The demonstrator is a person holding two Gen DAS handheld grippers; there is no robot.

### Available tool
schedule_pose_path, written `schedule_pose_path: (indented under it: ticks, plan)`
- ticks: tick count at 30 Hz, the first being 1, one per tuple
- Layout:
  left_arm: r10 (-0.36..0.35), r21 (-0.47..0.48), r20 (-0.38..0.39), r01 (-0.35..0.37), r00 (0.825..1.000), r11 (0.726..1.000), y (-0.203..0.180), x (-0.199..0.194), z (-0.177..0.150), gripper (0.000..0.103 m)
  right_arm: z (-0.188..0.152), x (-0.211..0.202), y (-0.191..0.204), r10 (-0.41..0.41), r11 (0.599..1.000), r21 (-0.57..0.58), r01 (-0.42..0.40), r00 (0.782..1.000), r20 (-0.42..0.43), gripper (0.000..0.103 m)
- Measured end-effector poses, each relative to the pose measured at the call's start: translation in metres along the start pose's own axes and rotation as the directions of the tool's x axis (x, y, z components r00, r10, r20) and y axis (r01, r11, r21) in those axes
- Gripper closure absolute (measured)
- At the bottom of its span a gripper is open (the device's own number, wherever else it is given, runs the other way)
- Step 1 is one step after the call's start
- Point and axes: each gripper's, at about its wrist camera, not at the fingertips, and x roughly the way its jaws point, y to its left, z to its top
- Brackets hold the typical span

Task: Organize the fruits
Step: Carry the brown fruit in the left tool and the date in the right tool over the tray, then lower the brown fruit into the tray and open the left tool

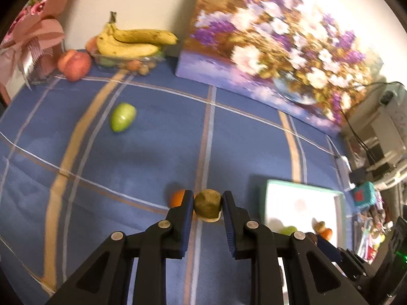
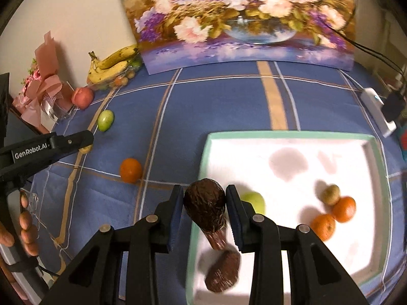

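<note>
Here we see the left gripper pinching a round, fuzzy brown-green kiwi between its blue-padded jaws above the blue plaid tablecloth, while the right gripper clamps a dark, wrinkled avocado over the white tray's green rim. In the tray we count two oranges, one green apple, one small kiwi and a second dark avocado; out on the cloth lie one loose orange and one green apple.

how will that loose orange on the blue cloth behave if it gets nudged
The orange looks round and smooth, so it would probably roll rather than slide. It lies on a soft tablecloth, which likely slows it soon. Its rind looks firm, so a light squeeze should be safe, though it may slip from the pads.
</note>
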Motion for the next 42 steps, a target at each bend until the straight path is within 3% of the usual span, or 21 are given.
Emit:
schedule_pose_path:
  ticks: [14, 28, 36, 42]
  plan:
    - [-0.011, 0.182, -0.081, 0.025, 0.997, 0.983, -0.082, 0.007, -0.062, 0.078, -0.038, -0.029, -0.042, -0.078, 0.996, 0.033, 0.079, 0.996, -0.032, 0.067]
    - [0.02, 0.359, -0.181, 0.047, 0.983, 0.932, -0.152, 0.037, -0.111, 0.078, -0.071, -0.025, -0.112, -0.132, 0.98, 0.129, 0.151, 0.981, -0.146, 0.067]
    - [0.092, 0.432, -0.22, 0.013, 0.971, 0.902, -0.171, 0.061, -0.131, 0.078, -0.083, -0.021, -0.14, -0.146, 0.969, 0.167, 0.182, 0.968, -0.205, 0.067]
    - [0.125, 0.476, -0.225, -0.003, 0.966, 0.88, -0.181, 0.07, -0.14, 0.078, -0.089, -0.025, -0.149, -0.133, 0.967, 0.186, 0.172, 0.97, -0.204, 0.067]
